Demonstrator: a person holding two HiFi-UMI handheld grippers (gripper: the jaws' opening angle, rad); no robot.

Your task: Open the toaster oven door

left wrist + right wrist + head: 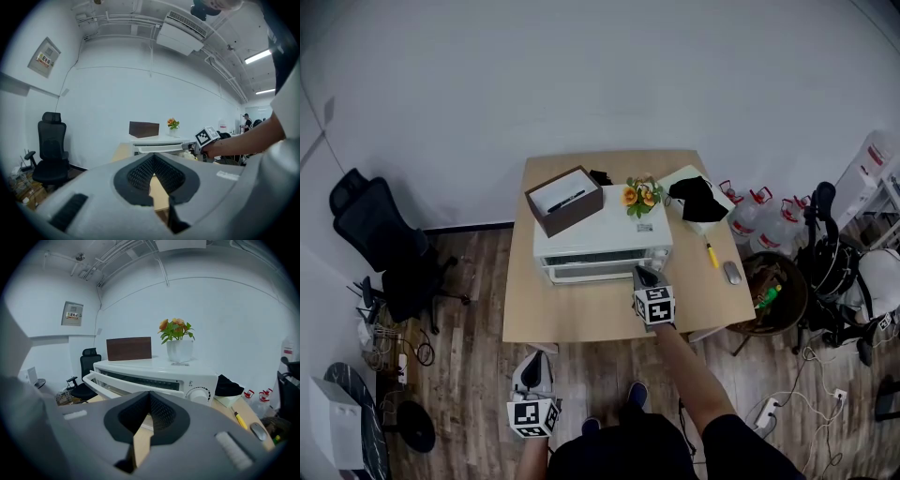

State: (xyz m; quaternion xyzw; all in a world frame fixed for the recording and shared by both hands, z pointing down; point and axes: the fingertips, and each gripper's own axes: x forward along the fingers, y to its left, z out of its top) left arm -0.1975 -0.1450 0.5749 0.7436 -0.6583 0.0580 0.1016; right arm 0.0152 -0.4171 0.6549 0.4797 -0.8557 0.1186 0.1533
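Toaster oven: white, at the middle of the wooden counter, front towards the person.
Oven door: on the front face, under the flat top; no view shows clearly whether it is fully closed or slightly ajar.
Door handle: a long white bar across the front of the door; in the right gripper view it runs from the left and passes behind the jaw tips.
Control knob: round, on the oven's right front panel, just right of the door.
Right hand-held gripper: at the oven's front right corner, tips right by the handle's right end; jaws together at the tips, nothing clamped between them.
Left hand-held gripper: low and well back from the counter, over the wooden floor; jaws together, nothing between them.
Brown box: open, on the left of the oven top, with a dark pen lying inside.
Flower pot: orange blooms, on the right of the oven top.
Black cloth: bunched at the counter's far right corner, beside the oven.
Yellow screwdriver: on the counter right of the oven.
Mouse: near the counter's right edge, just beyond the screwdriver.
Office chair: black, on the floor well left of the counter.
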